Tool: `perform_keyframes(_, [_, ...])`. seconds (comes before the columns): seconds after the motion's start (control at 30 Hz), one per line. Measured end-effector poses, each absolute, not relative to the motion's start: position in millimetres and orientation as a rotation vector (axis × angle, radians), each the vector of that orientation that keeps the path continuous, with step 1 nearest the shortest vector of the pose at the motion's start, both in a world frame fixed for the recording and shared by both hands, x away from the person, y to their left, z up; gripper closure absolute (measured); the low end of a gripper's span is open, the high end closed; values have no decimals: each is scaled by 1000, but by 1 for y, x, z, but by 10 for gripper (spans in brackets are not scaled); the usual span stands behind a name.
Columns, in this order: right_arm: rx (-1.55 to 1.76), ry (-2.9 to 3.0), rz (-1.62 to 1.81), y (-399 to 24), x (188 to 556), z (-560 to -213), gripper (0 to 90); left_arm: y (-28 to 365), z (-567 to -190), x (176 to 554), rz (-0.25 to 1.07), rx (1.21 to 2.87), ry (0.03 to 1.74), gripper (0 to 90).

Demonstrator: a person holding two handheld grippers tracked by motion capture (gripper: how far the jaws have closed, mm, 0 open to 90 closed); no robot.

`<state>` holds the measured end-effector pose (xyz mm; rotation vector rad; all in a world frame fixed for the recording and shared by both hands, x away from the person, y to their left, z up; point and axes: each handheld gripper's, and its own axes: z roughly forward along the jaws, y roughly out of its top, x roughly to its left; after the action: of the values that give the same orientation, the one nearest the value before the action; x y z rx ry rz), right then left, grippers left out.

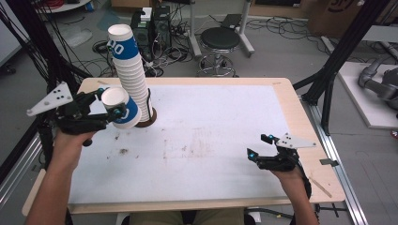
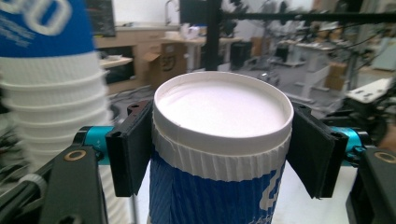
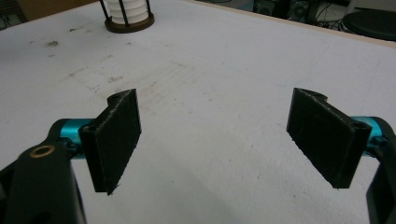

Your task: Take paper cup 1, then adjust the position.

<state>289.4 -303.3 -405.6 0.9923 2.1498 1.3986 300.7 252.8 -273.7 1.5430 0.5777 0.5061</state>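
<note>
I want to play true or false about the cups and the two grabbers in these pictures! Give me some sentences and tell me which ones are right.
1. The left gripper squeezes a blue and white paper cup. True.
2. The right gripper holds a cup too. False: its jaws stand open with nothing between them.
3. The tall stack of cups stands in a holder near the table's far left corner. True.
4. The held cup stands upright on the table. False: it is tilted on its side in the air, beside the stack.
5. The stack lies knocked over. False: it stands, leaning a little.
</note>
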Motion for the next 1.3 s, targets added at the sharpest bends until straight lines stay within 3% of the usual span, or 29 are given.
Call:
perform_keyframes(0.53, [960, 2178, 1406, -293, 290, -406, 181, 212, -322, 300, 403, 1595, 539, 292])
perform_keyframes(1.3, [835, 2232, 1518, -272, 291, -397, 180, 167, -353, 306, 286, 1642, 462, 290])
